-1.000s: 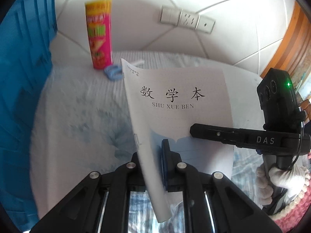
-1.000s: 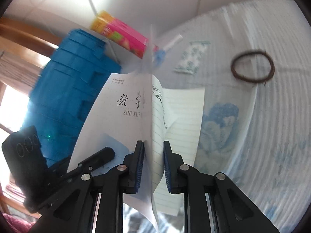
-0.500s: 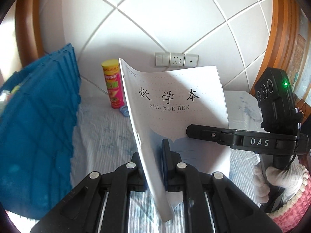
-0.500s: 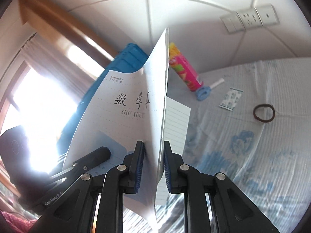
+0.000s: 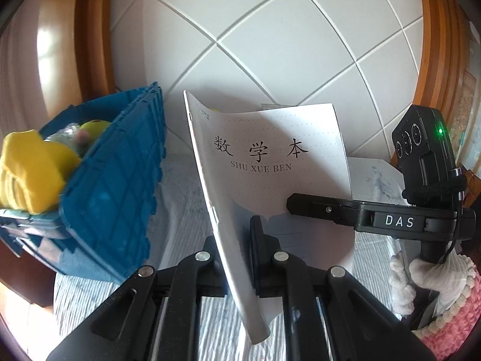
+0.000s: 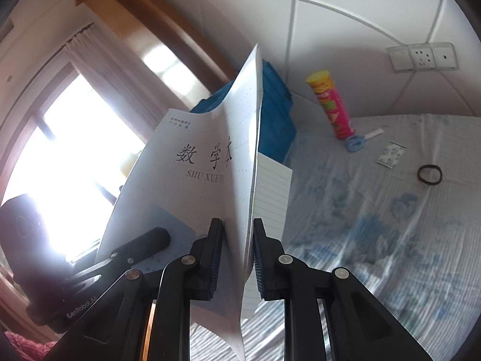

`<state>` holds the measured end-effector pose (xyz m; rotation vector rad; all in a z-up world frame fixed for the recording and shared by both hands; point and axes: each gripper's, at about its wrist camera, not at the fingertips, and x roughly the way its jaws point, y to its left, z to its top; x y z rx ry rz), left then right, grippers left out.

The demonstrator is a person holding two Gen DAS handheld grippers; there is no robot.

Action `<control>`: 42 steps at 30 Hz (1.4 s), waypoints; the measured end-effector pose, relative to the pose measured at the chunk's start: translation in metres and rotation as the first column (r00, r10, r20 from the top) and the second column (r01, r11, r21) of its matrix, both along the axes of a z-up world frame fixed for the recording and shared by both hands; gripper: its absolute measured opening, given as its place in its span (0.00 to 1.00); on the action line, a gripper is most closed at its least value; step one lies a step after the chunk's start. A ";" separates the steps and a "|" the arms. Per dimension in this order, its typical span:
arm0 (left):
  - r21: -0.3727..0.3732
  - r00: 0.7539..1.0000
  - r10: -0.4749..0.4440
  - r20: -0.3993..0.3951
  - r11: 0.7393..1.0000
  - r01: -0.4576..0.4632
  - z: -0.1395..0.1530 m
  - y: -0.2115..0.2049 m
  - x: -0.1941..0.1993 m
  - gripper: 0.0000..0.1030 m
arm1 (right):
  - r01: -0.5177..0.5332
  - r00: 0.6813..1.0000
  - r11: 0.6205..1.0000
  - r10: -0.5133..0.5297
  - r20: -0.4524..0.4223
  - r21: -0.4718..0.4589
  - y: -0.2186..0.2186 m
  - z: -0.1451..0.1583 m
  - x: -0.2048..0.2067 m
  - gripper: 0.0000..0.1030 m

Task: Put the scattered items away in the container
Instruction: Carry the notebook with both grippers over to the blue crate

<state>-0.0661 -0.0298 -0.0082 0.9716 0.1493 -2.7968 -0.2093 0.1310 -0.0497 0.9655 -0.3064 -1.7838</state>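
A white exercise book [image 5: 270, 162] printed "SHU XUE BEN" is held upright in the air by both grippers. My left gripper [image 5: 237, 255] is shut on its lower spine edge. My right gripper [image 6: 237, 258] is shut on its other lower edge, and its finger [image 5: 324, 210] shows against the cover in the left wrist view. The book [image 6: 204, 186] hides part of the blue crate [image 6: 276, 111] in the right wrist view. The blue crate [image 5: 120, 186] stands to the left, holding a yellow cloth [image 5: 30, 168] and other items.
On the pale blue bedspread [image 6: 375, 225] stand a pink and yellow crisp tube [image 6: 332, 105], small blue scissors [image 6: 357, 141], a small sachet [image 6: 390, 155] and a black hair band [image 6: 430, 174]. A tiled wall with sockets [image 6: 421, 55] is behind.
Both grippers have lifted the book higher and turned toward the crate. The crate's open top and contents now show in the left wrist view.
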 end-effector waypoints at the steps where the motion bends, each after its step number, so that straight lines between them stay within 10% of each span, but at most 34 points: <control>1: -0.003 1.000 0.008 -0.006 1.000 -0.008 0.004 -0.003 0.008 0.10 | -0.010 1.000 1.000 0.010 -0.008 -0.001 -0.004 0.004 0.006 0.19; 22: -0.060 0.995 -0.016 -0.095 0.998 0.010 0.068 -0.138 0.136 0.10 | 0.011 0.987 1.000 -0.014 -0.161 -0.019 -0.141 0.071 0.140 0.20; 42: -0.082 0.987 -0.014 -0.160 0.997 0.001 0.181 -0.317 -0.009 0.10 | 0.037 0.948 0.996 -0.062 -0.312 -0.083 -0.301 0.190 0.030 0.20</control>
